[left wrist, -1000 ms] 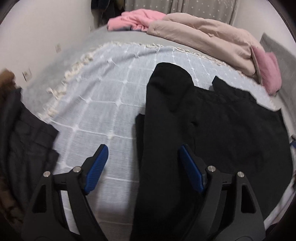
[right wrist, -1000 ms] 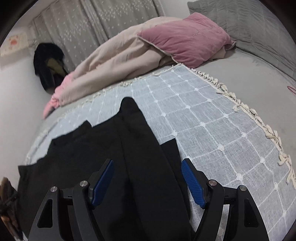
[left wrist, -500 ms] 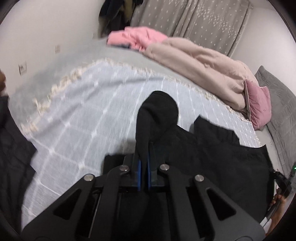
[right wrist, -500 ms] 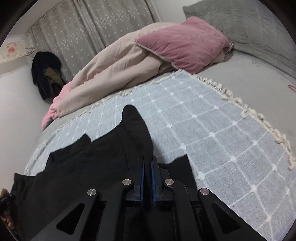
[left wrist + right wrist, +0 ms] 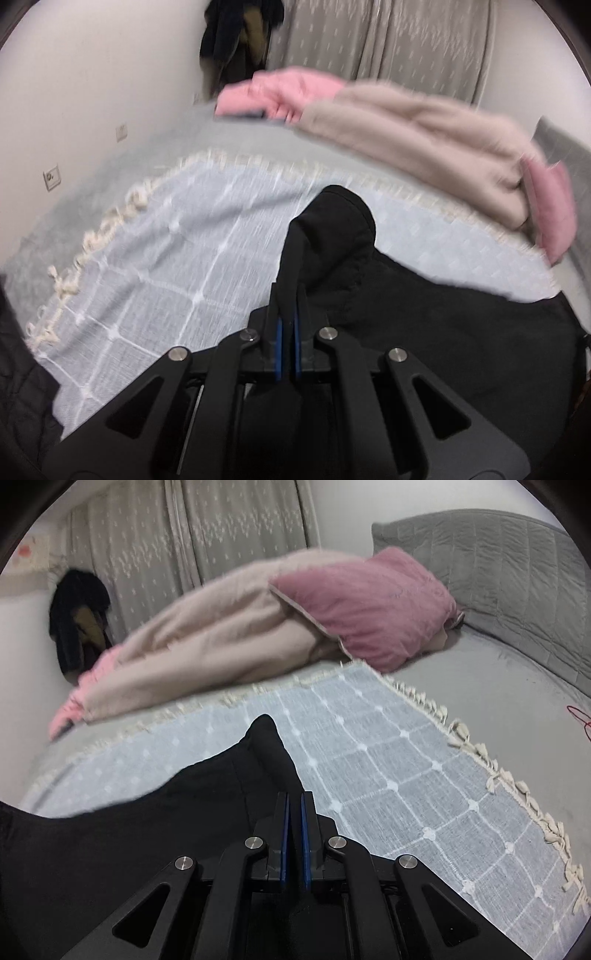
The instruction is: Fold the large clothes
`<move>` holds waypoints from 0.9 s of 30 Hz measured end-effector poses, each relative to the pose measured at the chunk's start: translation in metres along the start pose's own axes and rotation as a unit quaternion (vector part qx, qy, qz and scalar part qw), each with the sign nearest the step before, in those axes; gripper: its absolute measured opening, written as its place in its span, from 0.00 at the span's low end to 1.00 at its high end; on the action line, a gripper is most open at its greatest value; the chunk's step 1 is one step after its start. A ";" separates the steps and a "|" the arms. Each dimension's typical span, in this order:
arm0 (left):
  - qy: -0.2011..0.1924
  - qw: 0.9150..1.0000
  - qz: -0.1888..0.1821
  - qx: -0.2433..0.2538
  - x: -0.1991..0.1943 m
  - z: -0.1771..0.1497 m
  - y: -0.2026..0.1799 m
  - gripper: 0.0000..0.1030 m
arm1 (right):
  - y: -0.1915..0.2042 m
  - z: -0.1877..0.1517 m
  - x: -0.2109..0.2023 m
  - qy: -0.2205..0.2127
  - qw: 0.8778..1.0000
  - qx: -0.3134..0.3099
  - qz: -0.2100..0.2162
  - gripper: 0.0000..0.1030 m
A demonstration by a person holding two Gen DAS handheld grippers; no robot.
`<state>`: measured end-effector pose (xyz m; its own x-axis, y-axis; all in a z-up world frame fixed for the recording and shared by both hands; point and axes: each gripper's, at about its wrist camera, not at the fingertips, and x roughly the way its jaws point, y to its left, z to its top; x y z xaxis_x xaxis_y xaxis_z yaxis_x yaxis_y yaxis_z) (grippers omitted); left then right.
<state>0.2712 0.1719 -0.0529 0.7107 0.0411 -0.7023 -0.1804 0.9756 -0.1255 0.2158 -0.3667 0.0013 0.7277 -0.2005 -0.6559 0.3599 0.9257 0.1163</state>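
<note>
From the left wrist view, my left hand-held gripper (image 5: 287,345) is pinched tight on a fold of the black garment (image 5: 424,314), its blue pads pressed together with cloth between them. The garment lies spread on a pale blue checked throw (image 5: 166,266) that covers the bed, and a narrow part of it, a sleeve or leg, rises from the pads and runs away from me to a rounded end. To the left, a fringe (image 5: 85,251) edges the throw. Beyond lie a beige blanket (image 5: 424,144) and a pink cloth (image 5: 280,92), well apart from the garment.

From the right wrist view, my right hand-held gripper (image 5: 294,840) is likewise clamped on the black garment (image 5: 147,830), pads nearly touching with fabric between. The cloth's bulk falls away to the left; the throw (image 5: 406,775) lies bare to the right. A pink pillow (image 5: 369,605) rests on the blanket behind.

I judge this garment soft, limp and fairly light, though large enough to sag and drag between my two grips. It should not slip much in the pads. I would hold it at edges or seams, both hands well apart, so the fold falls straight.
</note>
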 end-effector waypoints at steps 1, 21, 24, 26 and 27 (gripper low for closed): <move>0.024 1.000 0.006 -0.003 0.016 -0.006 0.003 0.06 | -0.003 -0.003 0.014 0.019 1.000 -0.003 -0.007 0.05; 0.061 0.994 -0.021 0.093 0.001 -0.034 -0.096 0.69 | 0.115 -0.034 0.002 0.104 0.983 -0.085 0.128 0.60; 0.085 0.992 -0.001 0.092 0.014 -0.055 -0.067 0.69 | 0.089 -0.052 0.013 0.129 0.984 -0.065 0.101 0.60; 0.078 0.995 -0.027 0.057 0.006 -0.058 -0.041 0.69 | 0.043 -0.060 0.015 0.135 0.985 0.000 0.103 0.60; 0.077 0.996 -0.010 0.042 0.001 -0.057 -0.028 0.69 | 0.019 -0.060 0.013 0.135 0.984 0.043 0.111 0.60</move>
<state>0.2381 0.1324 -0.0901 0.6002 -0.0048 -0.7998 -0.1050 0.9909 -0.0847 0.1971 -0.3320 -0.0498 0.6165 0.1064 -0.7802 0.2664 0.9042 0.3338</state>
